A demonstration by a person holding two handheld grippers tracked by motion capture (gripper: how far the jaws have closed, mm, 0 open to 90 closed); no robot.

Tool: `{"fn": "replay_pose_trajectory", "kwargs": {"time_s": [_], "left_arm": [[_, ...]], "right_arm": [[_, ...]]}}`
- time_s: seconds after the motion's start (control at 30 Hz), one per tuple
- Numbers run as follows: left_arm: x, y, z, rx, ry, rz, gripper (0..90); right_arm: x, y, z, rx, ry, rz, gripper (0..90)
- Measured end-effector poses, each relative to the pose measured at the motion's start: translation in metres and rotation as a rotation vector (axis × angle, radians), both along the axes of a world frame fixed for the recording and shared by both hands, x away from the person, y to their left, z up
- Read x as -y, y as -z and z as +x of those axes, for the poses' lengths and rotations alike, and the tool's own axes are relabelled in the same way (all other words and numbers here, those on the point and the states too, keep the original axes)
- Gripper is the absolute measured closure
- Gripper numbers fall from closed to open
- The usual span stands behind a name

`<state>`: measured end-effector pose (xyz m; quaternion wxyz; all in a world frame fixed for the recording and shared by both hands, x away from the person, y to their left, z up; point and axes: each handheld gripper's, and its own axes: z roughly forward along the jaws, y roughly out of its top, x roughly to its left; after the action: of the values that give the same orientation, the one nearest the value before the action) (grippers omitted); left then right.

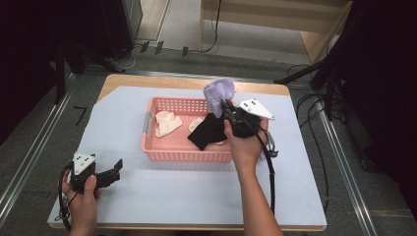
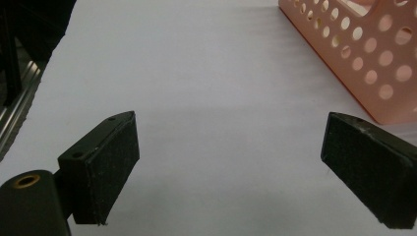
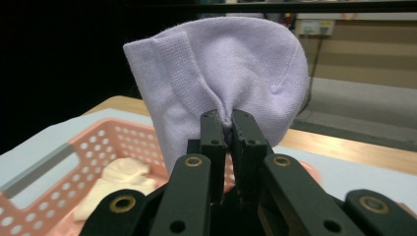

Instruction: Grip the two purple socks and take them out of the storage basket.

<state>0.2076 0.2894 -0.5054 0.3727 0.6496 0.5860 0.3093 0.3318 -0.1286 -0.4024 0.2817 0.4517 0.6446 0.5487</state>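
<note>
Lilac sock (image 3: 221, 69) sits pinched in the right gripper (image 3: 225, 118) above the pink basket (image 1: 184, 155), which holds cream socks (image 1: 166, 123) and a black cloth (image 1: 206, 132); the left gripper (image 2: 228, 162) gapes empty.

We read this as lab recording rig: dark metal stand legs (image 1: 314, 73), loose black floor cables (image 1: 314, 128), pale-sheeted wooden table (image 1: 196, 196), black curtains (image 1: 29, 49) around.

Lilac sock (image 3: 221, 69) pinched in right tongs (image 3: 228, 120), lifted above pink basket (image 1: 187, 153).
</note>
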Motion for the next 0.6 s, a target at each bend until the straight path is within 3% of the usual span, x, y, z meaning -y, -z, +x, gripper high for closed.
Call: {"fn": "replay_pose_trajectory", "kwargs": {"time_s": [0.33,0.6], "left_arm": [[0.001,0.0,0.0,-0.001,0.003,0.007,8.2],[0.001,0.0,-0.001,0.001,0.001,0.015,8.2]], "right_arm": [[0.056,0.016,-0.015,-0.034,0.117,0.018,85.0],[0.092,0.039,-0.027,-0.103,0.223,0.036,85.0]]}}
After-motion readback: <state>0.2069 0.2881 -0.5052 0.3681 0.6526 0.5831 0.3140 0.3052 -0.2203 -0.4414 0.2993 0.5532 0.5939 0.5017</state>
